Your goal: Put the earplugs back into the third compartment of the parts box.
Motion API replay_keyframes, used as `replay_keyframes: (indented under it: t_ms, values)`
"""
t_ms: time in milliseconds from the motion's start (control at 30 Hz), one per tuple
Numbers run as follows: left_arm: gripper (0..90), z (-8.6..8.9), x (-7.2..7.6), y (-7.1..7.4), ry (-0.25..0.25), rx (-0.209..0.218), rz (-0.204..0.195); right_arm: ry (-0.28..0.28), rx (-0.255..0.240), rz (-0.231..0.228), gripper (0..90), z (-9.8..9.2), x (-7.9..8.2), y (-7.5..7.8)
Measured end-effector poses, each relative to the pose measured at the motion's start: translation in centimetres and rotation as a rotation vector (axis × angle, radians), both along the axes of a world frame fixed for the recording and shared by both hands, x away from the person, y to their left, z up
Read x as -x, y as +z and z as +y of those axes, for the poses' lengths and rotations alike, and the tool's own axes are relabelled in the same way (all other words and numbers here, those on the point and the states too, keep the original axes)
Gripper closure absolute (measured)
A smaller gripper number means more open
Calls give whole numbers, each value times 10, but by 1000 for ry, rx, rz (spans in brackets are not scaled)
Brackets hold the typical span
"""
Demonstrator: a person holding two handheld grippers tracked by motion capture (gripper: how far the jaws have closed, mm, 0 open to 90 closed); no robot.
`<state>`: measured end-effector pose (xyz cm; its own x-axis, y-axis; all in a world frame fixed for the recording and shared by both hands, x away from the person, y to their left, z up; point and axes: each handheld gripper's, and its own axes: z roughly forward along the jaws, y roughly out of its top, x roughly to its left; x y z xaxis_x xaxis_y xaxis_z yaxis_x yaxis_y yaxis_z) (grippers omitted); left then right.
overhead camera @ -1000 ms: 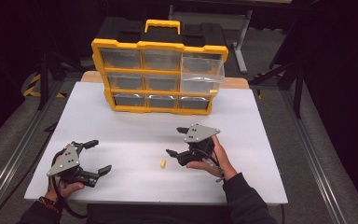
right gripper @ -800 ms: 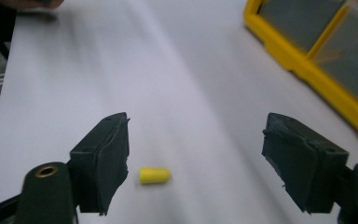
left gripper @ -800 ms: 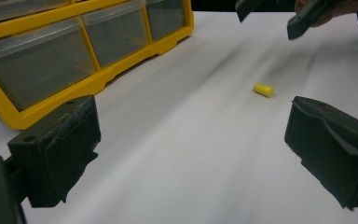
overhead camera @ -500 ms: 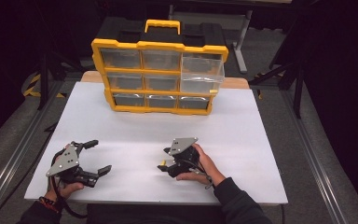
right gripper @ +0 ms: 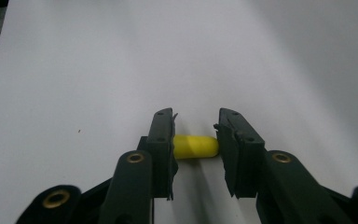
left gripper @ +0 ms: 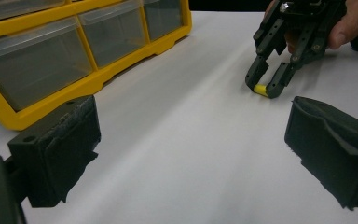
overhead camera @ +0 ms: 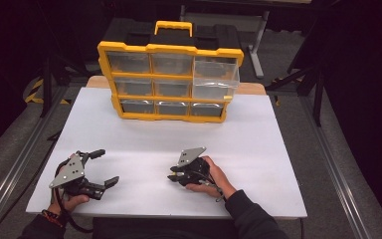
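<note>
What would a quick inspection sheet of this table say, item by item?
Surface: white tabletop, on a wooden board.
Job's things: small yellow capsule-shaped piece, lying on the tabletop between the right gripper's jaws.
Clutter: nothing seen.
Grippers: right gripper shut on the yellow piece, pads at its two ends; its jaws have just been closing. Left gripper open, holding nothing, resting near the front left.
Cables: a dark cable trails from the left gripper off the front edge.
Surroundings: yellow drawer organizer at the back, its upper right drawer pulled out; dark floor and metal stands around.
</note>
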<state>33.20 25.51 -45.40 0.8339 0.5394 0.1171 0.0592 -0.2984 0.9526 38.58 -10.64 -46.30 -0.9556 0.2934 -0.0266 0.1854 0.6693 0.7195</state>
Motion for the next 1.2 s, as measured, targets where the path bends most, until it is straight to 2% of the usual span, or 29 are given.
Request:
replay_keyframes:
  t_ms: [167,600,833,1067,1100,1200]
  values:
    - [43,0,0,0,2,0,-1,8,10,-11,693,0,1,1]
    - [42,0,1,1,3,3,-5,-23,-57,-73,698,-12,2,23]
    - [43,1,0,1,6,5,-8,-51,-68,-98,700,-17,3,33]
    - [43,2,0,1,11,2,-8,-75,-97,-139,701,-25,4,46]
    - [43,1,-1,0,12,7,-12,-89,-87,-164,702,-27,3,51]
    - [43,1,-1,0,11,6,-12,-101,-103,-180,703,-31,3,59]
